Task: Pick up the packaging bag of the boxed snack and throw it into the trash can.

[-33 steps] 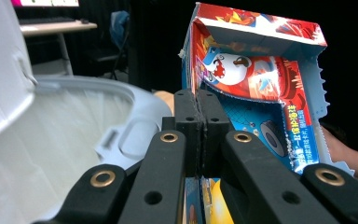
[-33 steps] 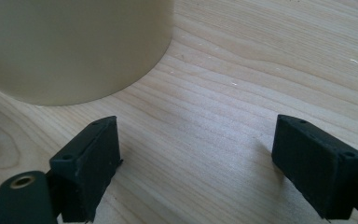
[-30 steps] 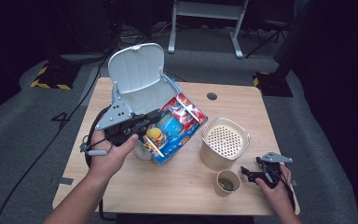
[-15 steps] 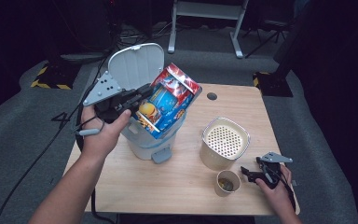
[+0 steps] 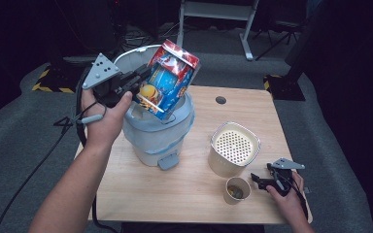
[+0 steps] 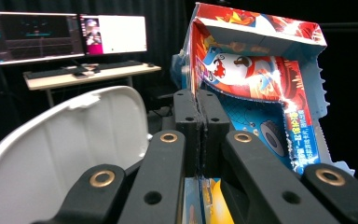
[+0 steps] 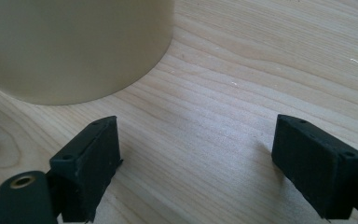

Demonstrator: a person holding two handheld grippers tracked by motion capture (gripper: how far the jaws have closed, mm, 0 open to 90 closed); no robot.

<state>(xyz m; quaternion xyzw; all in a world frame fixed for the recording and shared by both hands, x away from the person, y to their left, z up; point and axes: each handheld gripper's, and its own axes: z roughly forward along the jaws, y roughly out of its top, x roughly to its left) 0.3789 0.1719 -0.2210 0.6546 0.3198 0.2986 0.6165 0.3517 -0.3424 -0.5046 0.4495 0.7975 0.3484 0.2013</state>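
We see the pedal bin occupying the counter's left half, its raised lid walling off the far-left corner; the carton, pinched in the left gripper, hangs tilted over the bin's mouth. Near the right edge, the cream perforated container and paper cup stand close together, just left of the right gripper, whose jaws rest wide apart. We find bare board along the near edge and at the far-right corner.
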